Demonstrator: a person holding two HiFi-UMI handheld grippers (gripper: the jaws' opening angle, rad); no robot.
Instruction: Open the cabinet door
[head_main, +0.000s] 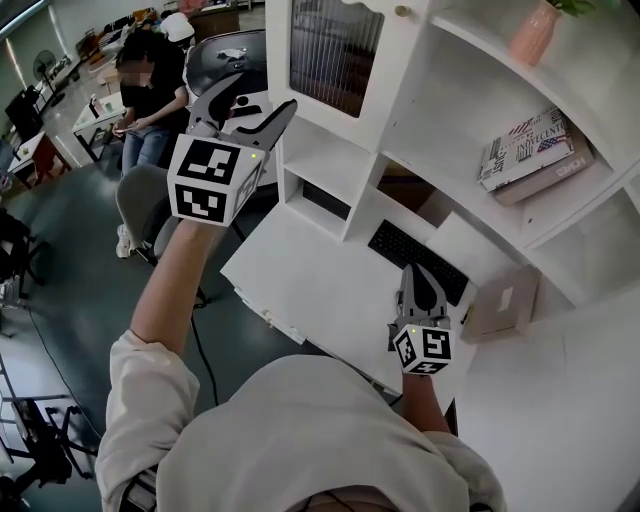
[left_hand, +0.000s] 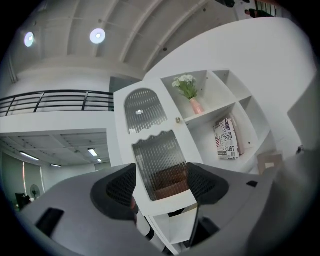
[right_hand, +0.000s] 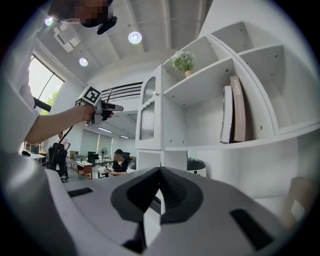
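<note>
Left gripper view, cabinet door (left_hand: 145, 107) beyond parted claw (left_hand: 162, 186)

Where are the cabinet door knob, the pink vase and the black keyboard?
cabinet door knob (left_hand: 177, 120): left gripper view, on the small round knob at the door's edge.
pink vase (head_main: 533, 32): head view, middle of its body.
black keyboard (head_main: 400, 247): head view, on its keys.

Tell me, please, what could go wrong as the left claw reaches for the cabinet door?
1. The knob is small and sits above the open left claw's line; the claw may miss it and strike the glass door.
2. The vase stands close beside the knob; an overshoot might knock it.
</note>
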